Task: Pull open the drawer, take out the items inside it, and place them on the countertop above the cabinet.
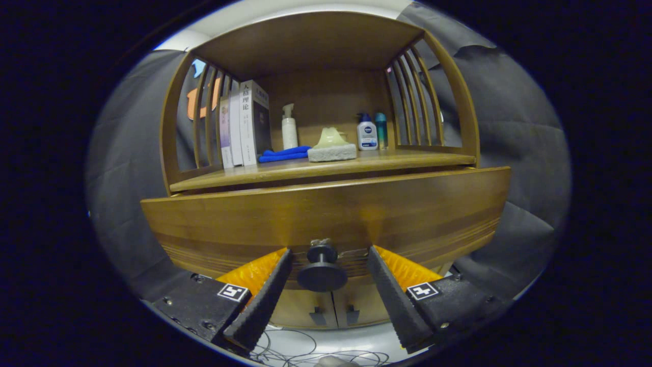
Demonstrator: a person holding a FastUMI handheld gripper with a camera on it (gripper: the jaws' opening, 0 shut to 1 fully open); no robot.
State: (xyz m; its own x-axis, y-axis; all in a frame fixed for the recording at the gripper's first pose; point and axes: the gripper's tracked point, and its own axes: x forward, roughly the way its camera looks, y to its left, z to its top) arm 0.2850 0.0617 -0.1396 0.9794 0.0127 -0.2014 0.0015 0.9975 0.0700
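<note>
Gripper view has the gripper (322,278) with its jaws spread apart, one finger at nine o'clock and one at three o'clock of the round drawer knob (322,270), neither touching it. That single knob, on a narrow stem at the drawer (326,224) front's lower middle, looks like the place to grip; I judge the wooden drawer stiff and fairly heavy, so pull straight. At twelve o'clock, the countertop (407,159) carries three books (244,125), three bottles (289,127), one blue cloth (283,153) and one sponge (332,151).

Gripper (329,255) fingers apart, seemingly clear of drawer (326,219) knob (322,267) between them.
</note>
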